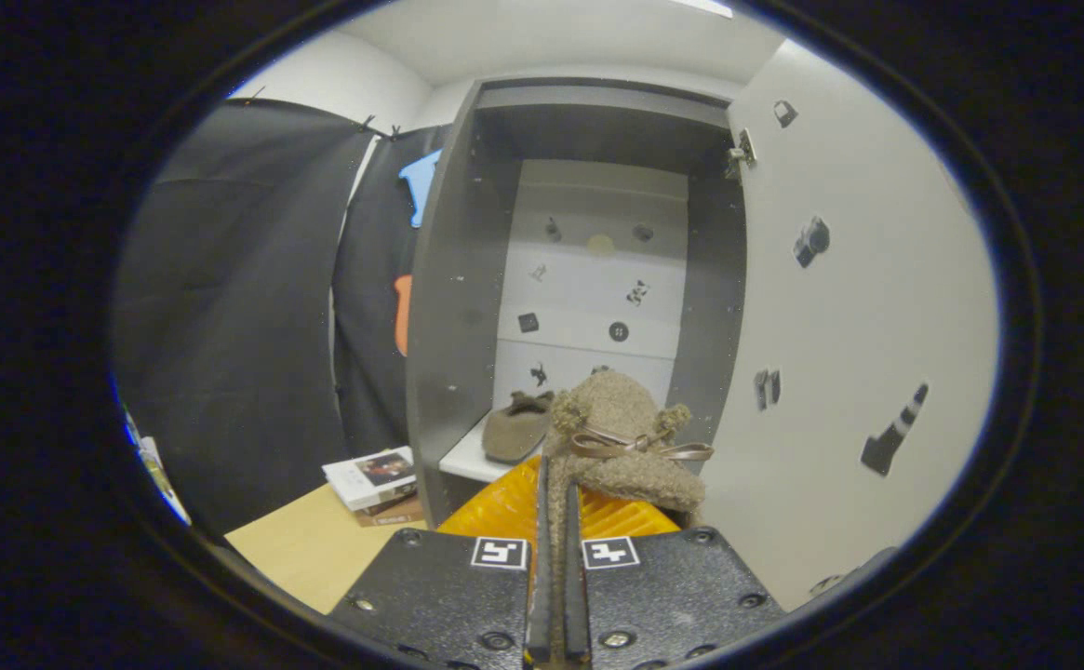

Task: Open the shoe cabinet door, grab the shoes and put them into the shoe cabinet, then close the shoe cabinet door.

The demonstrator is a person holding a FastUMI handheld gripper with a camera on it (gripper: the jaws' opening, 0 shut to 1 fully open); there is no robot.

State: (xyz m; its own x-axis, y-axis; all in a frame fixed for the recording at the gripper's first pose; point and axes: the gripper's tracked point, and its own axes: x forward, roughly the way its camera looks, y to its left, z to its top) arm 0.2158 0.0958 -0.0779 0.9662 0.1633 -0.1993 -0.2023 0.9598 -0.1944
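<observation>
Your gripper (555, 502) has its fingers nearly together, pinching the edge of the fuzzy shoe (621, 437) with the ribbon bow, which hangs just ahead of them at the mouth of the shoe cabinet (453, 307). The door (839, 307) stands wide open on the right. Carry the shoe in level, set it beside the other shoe (515, 430) on the white shelf (463, 458), and let go only once it rests there

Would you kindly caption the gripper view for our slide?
Hand-held gripper shut on a fuzzy bowed shoe, before the open shoe cabinet where its mate sits.
</observation>
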